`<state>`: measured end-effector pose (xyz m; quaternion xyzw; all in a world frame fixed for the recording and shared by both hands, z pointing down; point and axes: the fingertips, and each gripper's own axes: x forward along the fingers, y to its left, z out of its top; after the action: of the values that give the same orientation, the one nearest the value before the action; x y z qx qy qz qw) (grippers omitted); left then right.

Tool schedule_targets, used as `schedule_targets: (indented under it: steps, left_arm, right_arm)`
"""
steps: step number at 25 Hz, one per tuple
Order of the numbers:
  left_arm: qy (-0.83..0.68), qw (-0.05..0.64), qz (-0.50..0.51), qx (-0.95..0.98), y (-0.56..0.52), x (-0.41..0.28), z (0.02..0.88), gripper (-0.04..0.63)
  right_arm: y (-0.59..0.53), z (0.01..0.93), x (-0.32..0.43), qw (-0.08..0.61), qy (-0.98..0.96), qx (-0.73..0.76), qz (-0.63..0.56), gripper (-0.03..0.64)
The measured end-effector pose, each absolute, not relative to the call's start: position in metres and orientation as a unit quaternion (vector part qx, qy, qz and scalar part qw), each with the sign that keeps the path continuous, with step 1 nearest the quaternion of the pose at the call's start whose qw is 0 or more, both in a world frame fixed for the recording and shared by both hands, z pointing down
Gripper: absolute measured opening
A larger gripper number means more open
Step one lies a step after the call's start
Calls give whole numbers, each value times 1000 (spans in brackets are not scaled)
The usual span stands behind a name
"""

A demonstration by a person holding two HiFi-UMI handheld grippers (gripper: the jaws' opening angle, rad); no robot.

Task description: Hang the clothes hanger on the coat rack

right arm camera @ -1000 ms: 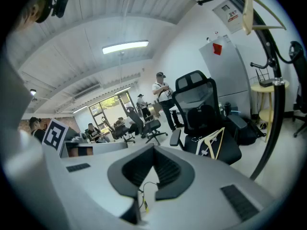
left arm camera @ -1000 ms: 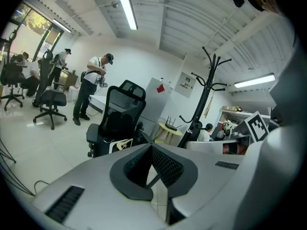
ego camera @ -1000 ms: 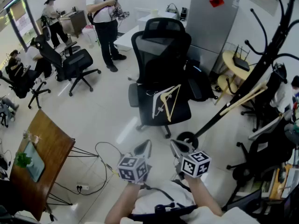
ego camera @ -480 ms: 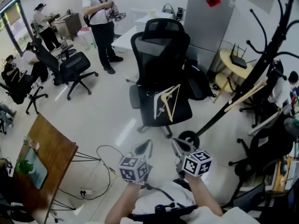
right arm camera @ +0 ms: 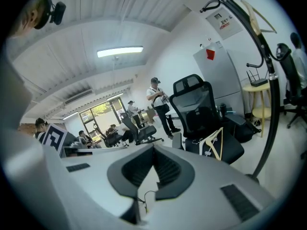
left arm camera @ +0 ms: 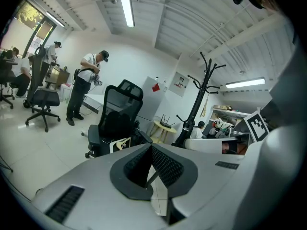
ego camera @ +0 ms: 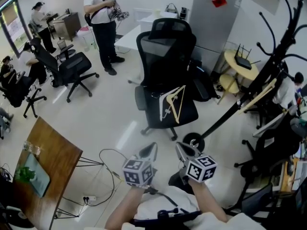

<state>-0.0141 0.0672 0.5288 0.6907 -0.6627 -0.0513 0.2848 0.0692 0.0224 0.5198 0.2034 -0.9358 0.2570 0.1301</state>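
Note:
Two hangers, one white and one pale wood (ego camera: 171, 106), lie on the seat of a black office chair (ego camera: 165, 47) in the middle of the floor. They also show in the left gripper view (left arm camera: 120, 144) and the right gripper view (right arm camera: 214, 145). The black coat rack (ego camera: 268, 71) leans across the right side, with its round base (ego camera: 193, 140) close in front of me. A wooden hanger (ego camera: 259, 96) hangs on it. My left gripper (ego camera: 152, 147) and right gripper (ego camera: 178, 147) are held side by side short of the chair. Both are shut and hold nothing.
A wooden table (ego camera: 43, 169) stands at the lower left, with cables (ego camera: 103, 171) on the floor beside it. A grey cabinet (ego camera: 216, 18) and a round yellow side table (ego camera: 242, 63) are behind the chair. People and more office chairs (ego camera: 72, 66) fill the back left.
The whole view has drifted slightly, and the chair and rack base sit a touch nearer. Both grippers stay shut, side by side, at the same spot in the head view.

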Motion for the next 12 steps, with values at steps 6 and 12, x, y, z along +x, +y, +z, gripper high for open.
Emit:
schedule_targets:
  steps: [6, 12]
  left_arm:
    - [-660, 288, -51, 692, 57, -29, 532, -6]
    - [-659, 292, -40, 692, 33, -43, 540, -6]
  right_arm:
    - [3, 522, 60, 126, -930, 225, 262, 23]
    - [-31, 534, 47, 123, -924, 235, 276, 23]
